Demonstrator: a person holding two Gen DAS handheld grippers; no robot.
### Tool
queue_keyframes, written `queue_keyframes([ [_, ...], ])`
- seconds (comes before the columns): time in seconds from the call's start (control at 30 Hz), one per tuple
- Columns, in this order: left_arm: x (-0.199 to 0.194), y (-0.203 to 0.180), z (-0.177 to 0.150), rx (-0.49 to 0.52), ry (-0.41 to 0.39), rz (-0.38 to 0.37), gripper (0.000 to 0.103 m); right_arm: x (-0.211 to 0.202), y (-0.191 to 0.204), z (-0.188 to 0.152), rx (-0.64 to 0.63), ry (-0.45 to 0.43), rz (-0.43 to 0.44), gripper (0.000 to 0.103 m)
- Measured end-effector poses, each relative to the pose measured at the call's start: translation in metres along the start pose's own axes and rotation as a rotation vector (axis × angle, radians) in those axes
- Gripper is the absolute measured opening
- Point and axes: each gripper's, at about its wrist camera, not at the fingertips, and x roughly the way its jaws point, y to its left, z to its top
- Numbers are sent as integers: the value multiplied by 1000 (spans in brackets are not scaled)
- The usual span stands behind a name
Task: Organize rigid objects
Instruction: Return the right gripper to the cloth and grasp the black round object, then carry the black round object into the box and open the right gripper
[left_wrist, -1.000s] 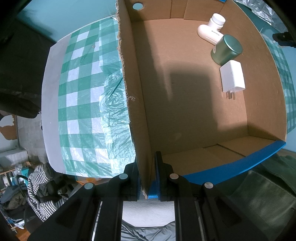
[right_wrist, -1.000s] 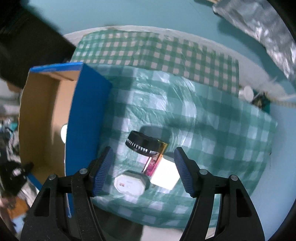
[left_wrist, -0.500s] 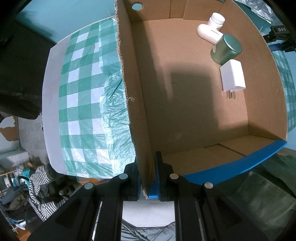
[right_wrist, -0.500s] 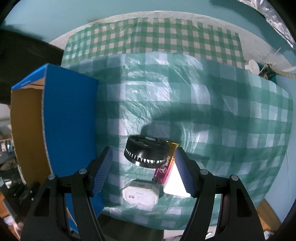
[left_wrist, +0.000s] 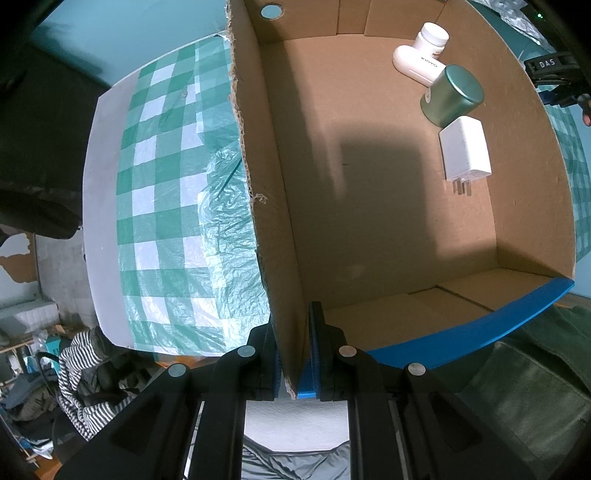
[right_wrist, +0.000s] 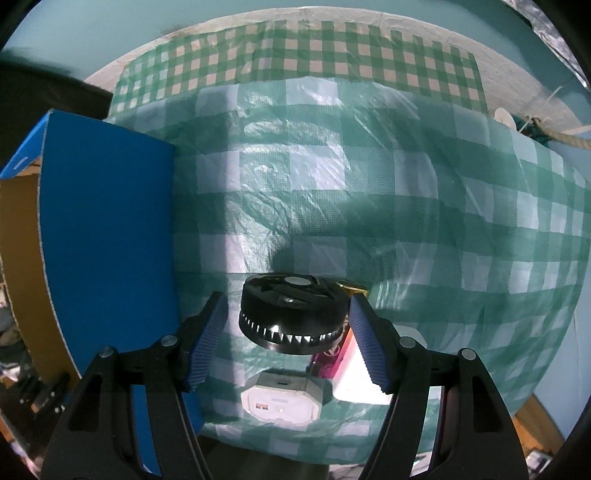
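My left gripper (left_wrist: 293, 354) is shut on the wall of an open cardboard box (left_wrist: 273, 229) with blue outer sides. Inside lie a white bottle (left_wrist: 424, 51), a green cylinder (left_wrist: 452, 96) and a white plug adapter (left_wrist: 465, 155). My right gripper (right_wrist: 288, 339) is open, its fingers on either side of a black round fan-like disc (right_wrist: 293, 308) on the checked cloth. The disc rests over a pink-and-gold box (right_wrist: 338, 354). A white octagonal device (right_wrist: 282, 400) lies just in front of it. The box's blue side (right_wrist: 107, 236) stands to the left.
The green-and-white checked cloth (right_wrist: 369, 206) under clear plastic covers the table. A rope and a small white object (right_wrist: 506, 118) lie at the far right edge. Striped clothing (left_wrist: 85, 373) and clutter lie on the floor below the table's left edge.
My right gripper has come down and forward, so the black disc now sits between its open fingers. The left gripper and the box have barely moved.
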Motion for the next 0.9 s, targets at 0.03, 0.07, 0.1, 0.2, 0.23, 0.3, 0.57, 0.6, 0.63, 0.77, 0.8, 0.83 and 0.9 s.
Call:
queue_keyframes([
  [0.03,0,0,0,0,0,0,13,1,1,1,-1,-1,-2,70],
  [0.07,0,0,0,-1,0,-1,13,1,1,1,-5,0,-4,69],
  [0.1,0,0,0,-2,0,-1,13,3,2,1,-11,4,-6,67],
  [0.2,1,1,0,-3,1,-3,13,9,9,1,-47,18,-12,63],
  [0.23,1,1,0,-3,1,-3,13,11,11,1,-60,21,-13,63],
  [0.3,1,1,0,-4,2,-3,13,14,12,1,-73,21,-17,63],
  [0.57,2,1,-1,-5,4,-3,13,17,15,9,-95,19,-14,63],
  [0.6,2,1,-1,-5,5,-3,13,16,17,7,-101,15,-18,62],
  [0.63,2,0,-1,-4,6,-2,13,16,19,7,-110,10,-23,62],
  [0.77,2,1,-1,-5,3,-3,13,12,23,0,-147,-8,-50,62],
  [0.8,2,1,-1,-5,4,-3,13,10,24,-1,-155,-9,-49,62],
  [0.83,2,1,-1,-4,4,-3,13,9,24,-3,-164,-11,-49,62],
  [0.9,2,1,-1,-3,4,-1,13,4,27,-7,-186,-18,-55,62],
])
